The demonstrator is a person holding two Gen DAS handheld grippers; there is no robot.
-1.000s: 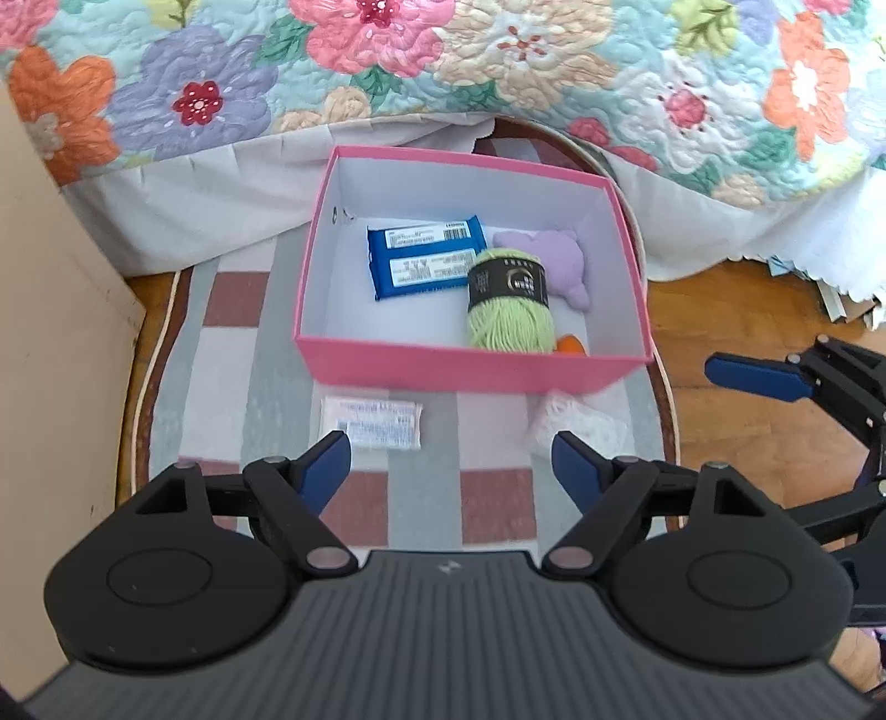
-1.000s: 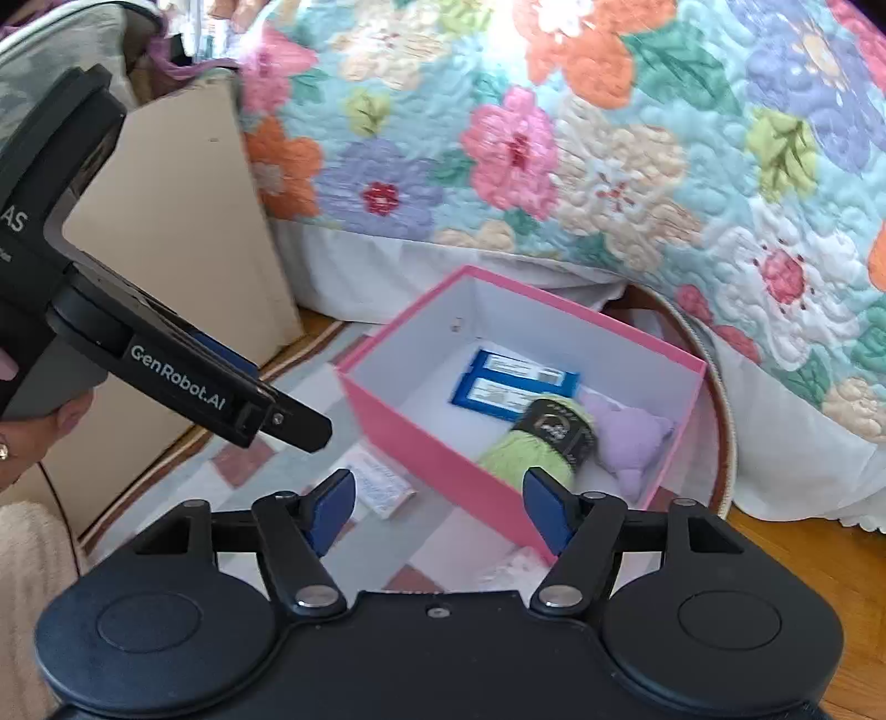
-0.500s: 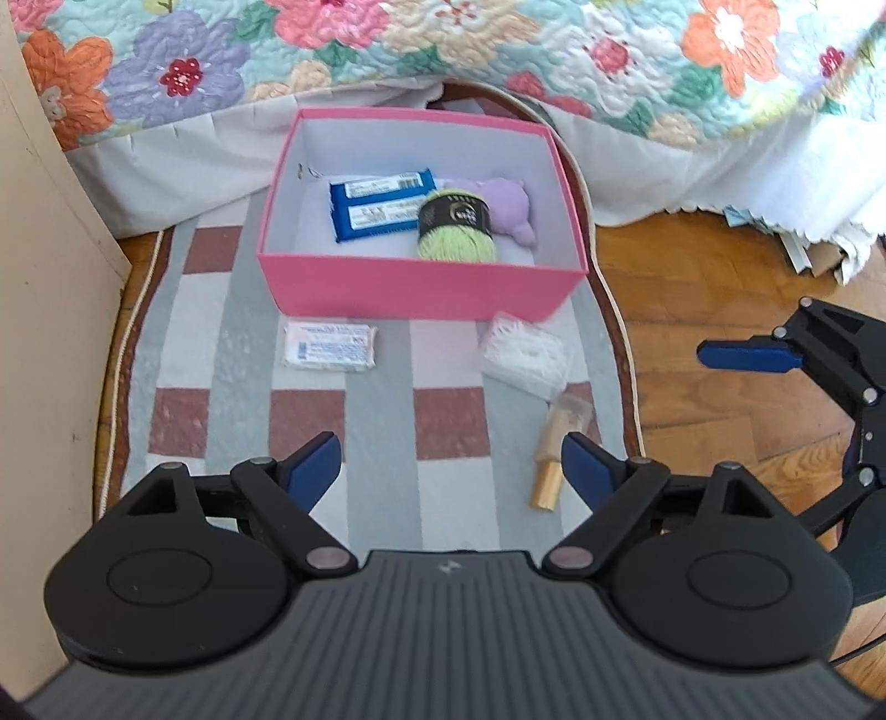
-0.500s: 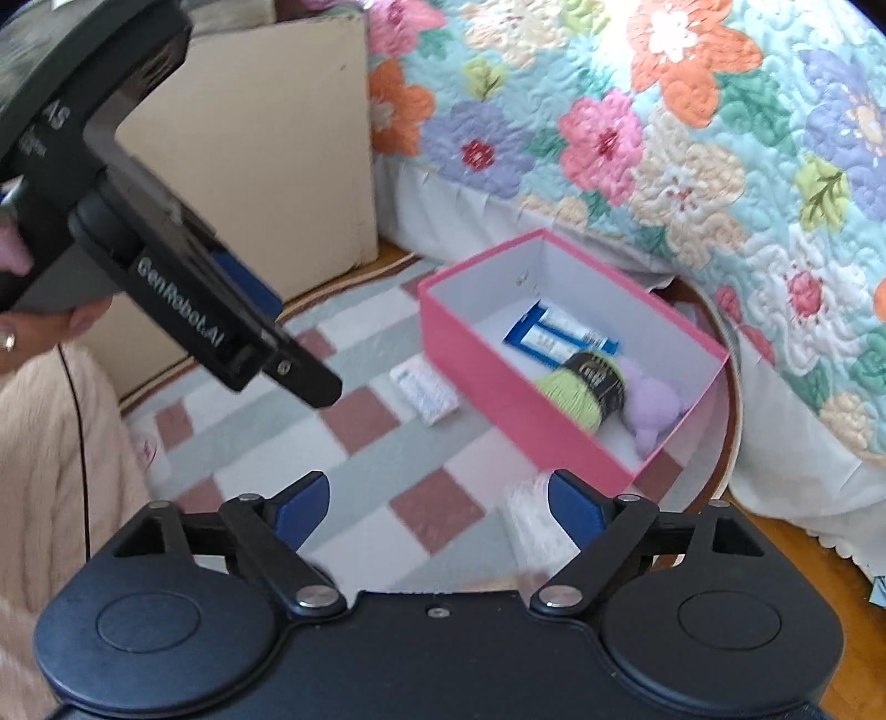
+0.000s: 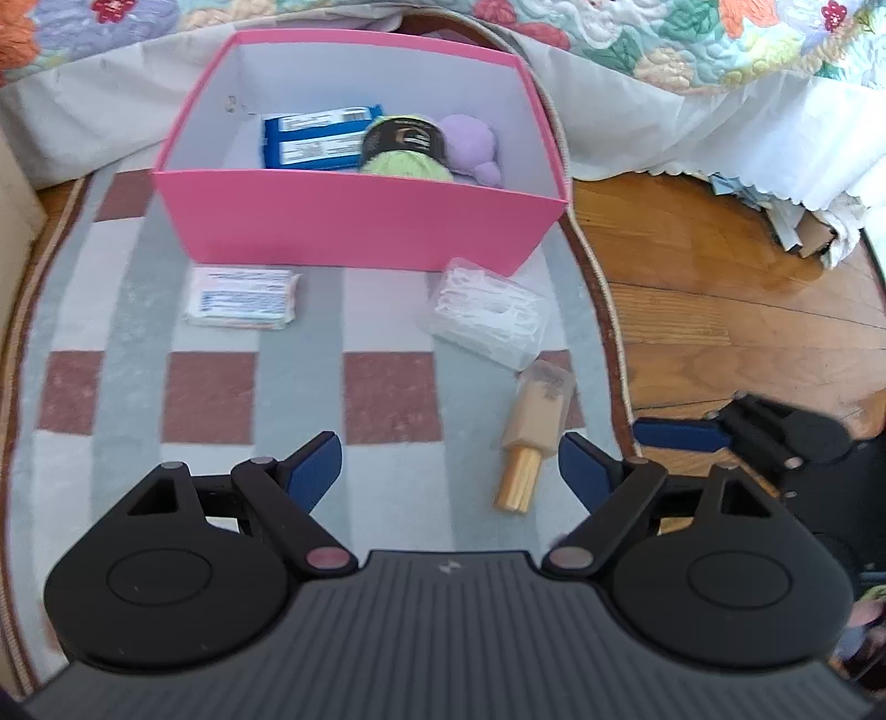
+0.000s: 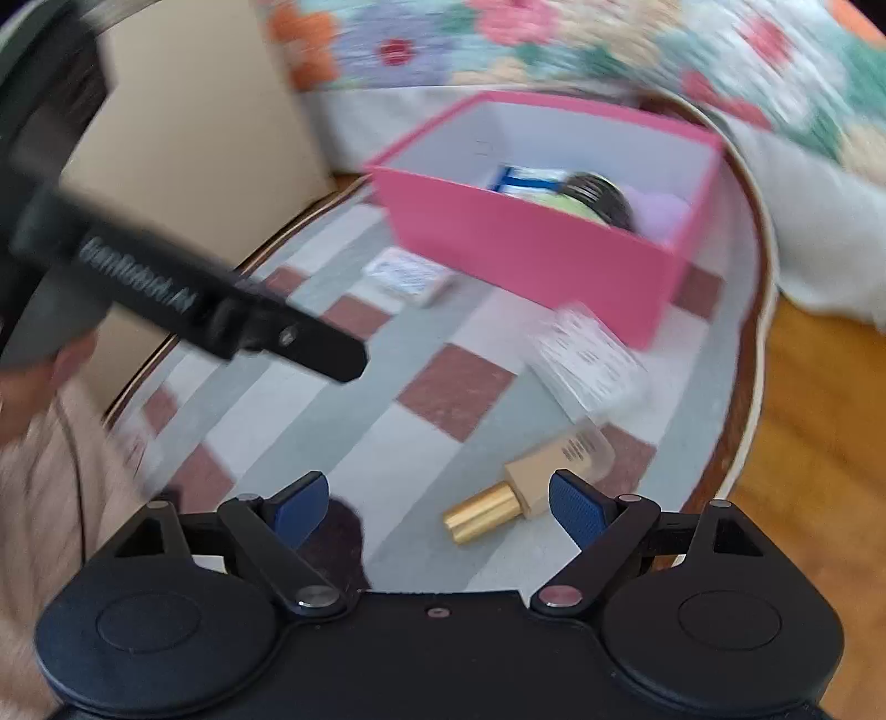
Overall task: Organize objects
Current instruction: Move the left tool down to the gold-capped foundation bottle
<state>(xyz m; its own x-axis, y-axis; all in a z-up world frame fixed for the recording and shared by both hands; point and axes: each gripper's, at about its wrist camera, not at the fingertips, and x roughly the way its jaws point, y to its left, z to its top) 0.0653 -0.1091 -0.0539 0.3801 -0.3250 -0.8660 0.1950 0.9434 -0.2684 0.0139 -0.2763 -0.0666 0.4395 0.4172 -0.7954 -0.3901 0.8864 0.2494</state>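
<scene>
A pink box (image 5: 354,221) (image 6: 531,249) stands on a checked rug and holds a blue packet (image 5: 315,138), a green yarn ball (image 5: 407,152) and a purple plush (image 5: 473,147). In front of it lie a white tissue pack (image 5: 241,298) (image 6: 407,274), a clear plastic case (image 5: 487,310) (image 6: 587,354) and a beige bottle with a gold cap (image 5: 534,432) (image 6: 526,487). My left gripper (image 5: 449,468) is open and empty above the rug, the bottle near its right finger. My right gripper (image 6: 437,507) is open and empty, the bottle between its fingers.
A floral quilt (image 5: 637,33) with a white skirt hangs behind the box. A beige board (image 6: 183,138) stands at the left. Wood floor (image 5: 736,310) lies right of the rug (image 5: 299,387). The right gripper's finger (image 5: 681,435) shows in the left wrist view.
Both grippers pulled back from the box, then dropped lower toward the rug. The case and the bottle came into view. The right wrist view is blurred by motion.
</scene>
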